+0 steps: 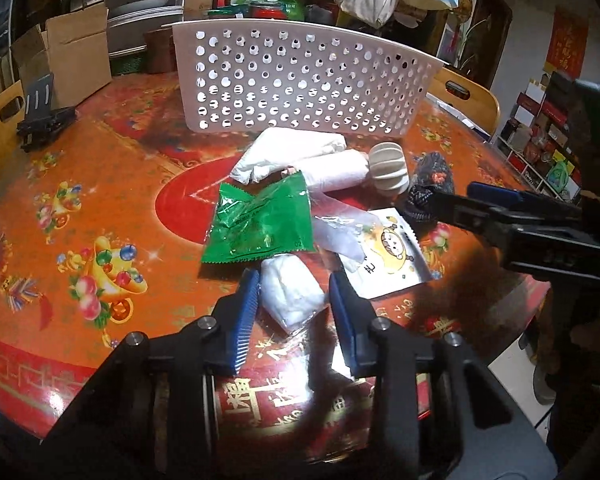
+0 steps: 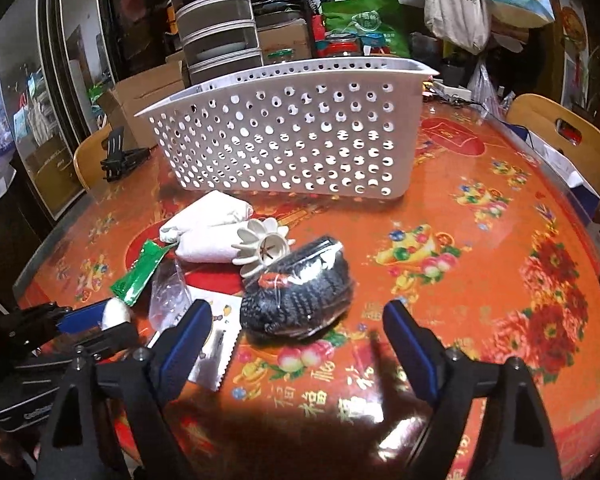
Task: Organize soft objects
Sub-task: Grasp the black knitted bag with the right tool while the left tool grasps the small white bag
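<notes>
— Soft objects lie in a loose heap mid-table, on the near side of your white perforated basket (image 1: 300, 84). Any writing you can read?

— Little. The white sachet (image 1: 388, 256) shows a yellow cartoon face and one dark character beside it, too small for you to make out. The green foil packet (image 1: 260, 224) shows no legible print. The tablecloth (image 1: 80, 208) carries large Chinese characters along its near edge.

— Where is your left gripper (image 1: 292, 300)?

— Its jaws are spread, one on each side of the small white wrapped pad (image 1: 290, 296), close to it but not clamping.

— And your right gripper (image 2: 296, 340)?

— Jaws spread wide, low over the table. The dark knitted bundle in clear wrap (image 2: 300, 292) lies just ahead of them, nearer the left finger, which overlaps the sachet.

— What else is in the heap?

— Two rolled white cloths (image 1: 300, 156) nearest the basket, and a cream ribbed ball (image 1: 388, 168) touching the knitted bundle.
</notes>
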